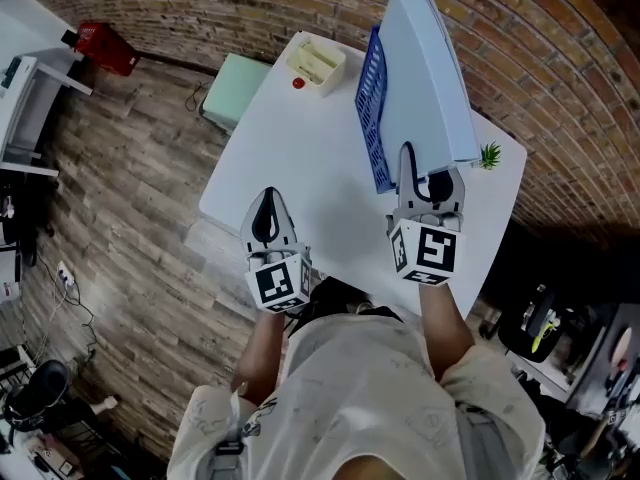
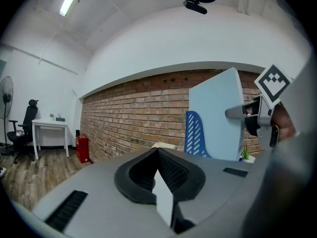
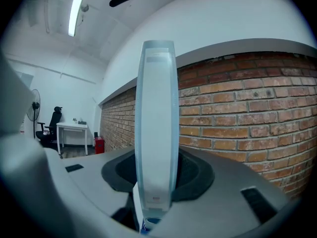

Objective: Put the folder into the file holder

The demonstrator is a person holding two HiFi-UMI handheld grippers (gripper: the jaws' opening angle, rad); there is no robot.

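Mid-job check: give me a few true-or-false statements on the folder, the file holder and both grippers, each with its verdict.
1. The right gripper is clamped on the light blue folder. True.
2. The left gripper holds the file holder. False: its jaws are together with nothing between them, well apart from the holder.
3. The folder lies flat on the table. False: it stands upright on edge in the right gripper.
4. In the head view, the blue file holder stands on the white table, just left of the folder. True.

Left gripper (image 1: 268,196) closed, right gripper (image 1: 428,170) clamped
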